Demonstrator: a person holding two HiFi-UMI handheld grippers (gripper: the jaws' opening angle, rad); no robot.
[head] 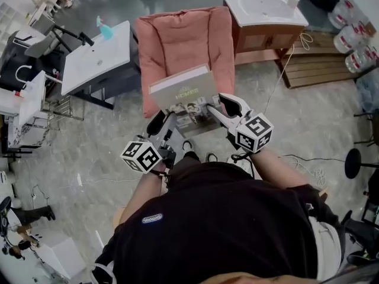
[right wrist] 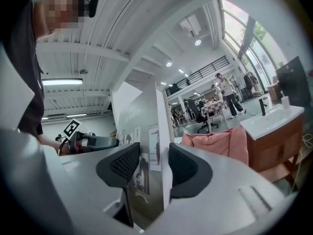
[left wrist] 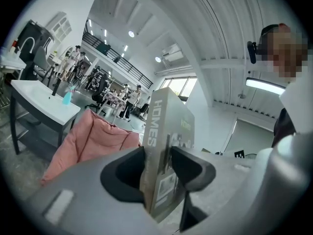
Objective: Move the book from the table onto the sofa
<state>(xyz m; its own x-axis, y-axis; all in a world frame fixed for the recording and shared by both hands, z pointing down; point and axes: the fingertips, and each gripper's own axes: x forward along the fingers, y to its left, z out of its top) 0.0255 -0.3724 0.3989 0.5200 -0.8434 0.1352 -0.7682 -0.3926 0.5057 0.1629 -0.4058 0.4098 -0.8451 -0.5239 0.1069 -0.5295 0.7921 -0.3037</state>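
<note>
In the head view the person's own black-shirted body fills the lower half of the frame and cuts off most of both arms. The near end of the book point(head: 183, 89) is covered by the two grippers, and the book in turn hides the front edge of the pink sofa point(head: 180, 37), so how far the sofa's seat reaches toward the person cannot be made out. The print on the book's cover is too small to read there; in the left gripper view the spine reads "HOMES". At centre right of the frame, bare grey floor point(head: 308, 123) lies open to the right of the sofa and below the wooden vanity point(head: 260, 37), which stands just beside the sofa. A white table point(head: 98, 58) crowds the sofa's left side at upper left, carrying a blue spray bottle point(head: 105, 29). The book is off any surface, held flat in the middle of the frame, with its far edge overlapping the sofa in the picture. The left gripper point(left wrist: 159, 168) has its dark pads closed narrowly on the book point(left wrist: 168, 126) at the spine end. The right gripper point(right wrist: 154, 168) clamps the book point(right wrist: 139, 116) at the opposite edge, both pads against the covers, with the sofa point(right wrist: 220, 141) beyond at centre right.
</note>
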